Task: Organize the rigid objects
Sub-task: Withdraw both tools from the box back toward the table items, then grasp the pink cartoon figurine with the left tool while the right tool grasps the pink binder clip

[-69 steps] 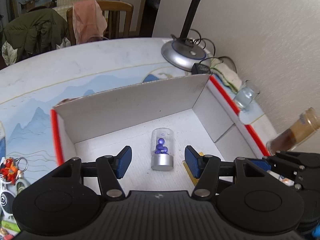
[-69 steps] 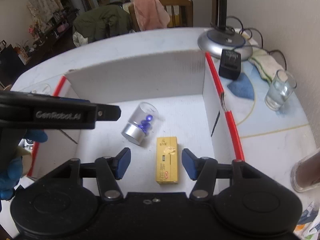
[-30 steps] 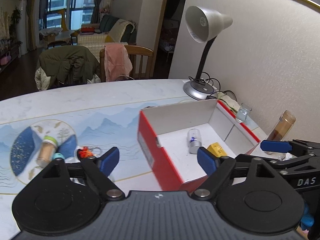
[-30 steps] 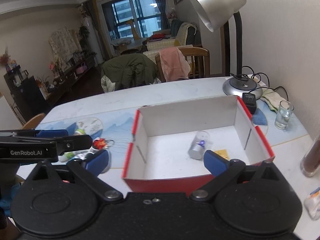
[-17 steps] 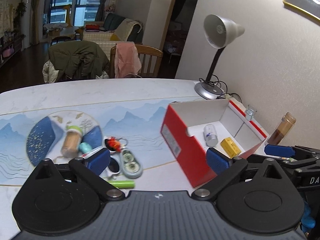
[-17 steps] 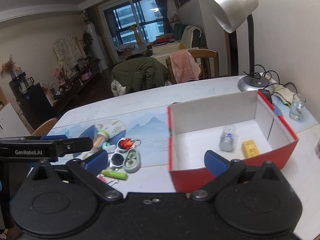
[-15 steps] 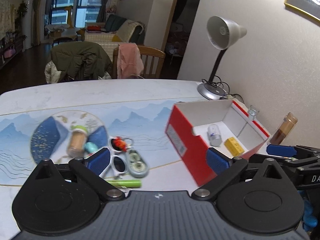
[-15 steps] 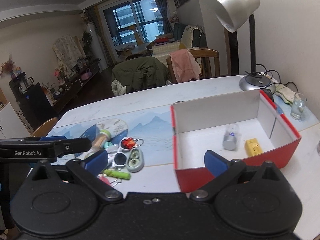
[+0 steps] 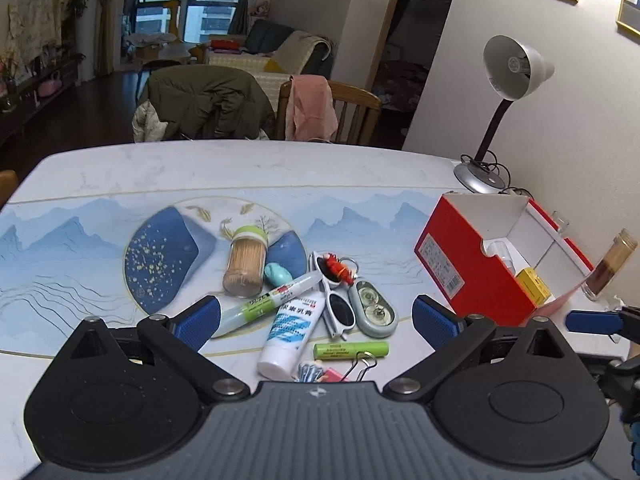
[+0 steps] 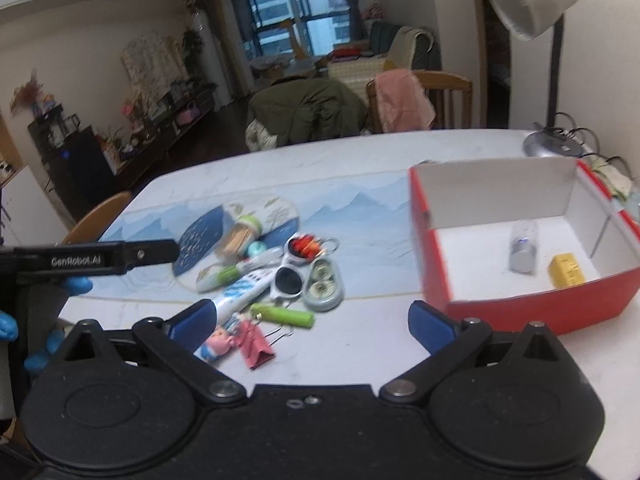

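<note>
A red box (image 9: 460,268) (image 10: 536,312) with a white inside stands at the right of the table. It holds a clear vial with a silver cap (image 10: 523,246) and a small yellow box (image 10: 566,270). A heap of small items lies to its left: a toothpick jar (image 9: 245,260), a white tube (image 9: 290,326), sunglasses (image 9: 340,310), a grey-green case (image 9: 372,307), a green stick (image 9: 351,349), a marker (image 9: 272,300), a red keychain (image 9: 338,267). My left gripper (image 9: 316,318) is open and empty above the heap. My right gripper (image 10: 310,322) is open and empty, also near the heap.
A desk lamp (image 9: 514,76) stands at the back right by the wall. A brown bottle (image 9: 610,264) and a small glass (image 9: 560,222) stand right of the box. Chairs with a green coat (image 9: 204,100) and a pink cloth (image 9: 312,106) stand behind the table.
Both grippers have pulled back out of the red box and swung left, so the heap of small items now lies in front of them. Both stay open.
</note>
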The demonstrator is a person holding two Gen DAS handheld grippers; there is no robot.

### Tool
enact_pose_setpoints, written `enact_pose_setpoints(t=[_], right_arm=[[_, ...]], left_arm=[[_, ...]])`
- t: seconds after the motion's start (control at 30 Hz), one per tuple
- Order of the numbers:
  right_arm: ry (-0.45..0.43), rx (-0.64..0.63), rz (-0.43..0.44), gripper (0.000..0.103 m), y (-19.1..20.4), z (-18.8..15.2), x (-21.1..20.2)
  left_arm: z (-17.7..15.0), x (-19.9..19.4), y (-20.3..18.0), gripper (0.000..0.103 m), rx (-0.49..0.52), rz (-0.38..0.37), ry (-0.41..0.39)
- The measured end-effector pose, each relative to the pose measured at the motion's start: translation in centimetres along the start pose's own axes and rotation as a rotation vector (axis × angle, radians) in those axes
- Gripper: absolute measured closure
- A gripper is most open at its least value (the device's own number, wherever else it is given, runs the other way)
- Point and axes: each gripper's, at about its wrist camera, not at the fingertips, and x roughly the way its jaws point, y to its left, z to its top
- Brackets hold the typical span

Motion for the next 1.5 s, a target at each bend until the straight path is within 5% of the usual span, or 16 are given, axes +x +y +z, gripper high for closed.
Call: enact_pose_setpoints(t=[0.63,0.97,1.5], right_arm=[[0.192,-0.273,0.077,0.015,5.7,-2.7,9.4],[0.253,-0.323,0.082,0.034,6.2,-3.8,13.1],[0.266,-0.342,0.102,0.057,5.9,-4.0,15.4]], left_arm=[[-5.5,5.8,2.0,0.0,0.027,-0.012,0.161],[-6.6,8.4,2.8,0.002,-0.019,-0.057,0.218],[-6.8,9.5,3.0,0.049,-0.052,-0.11,0.254]])
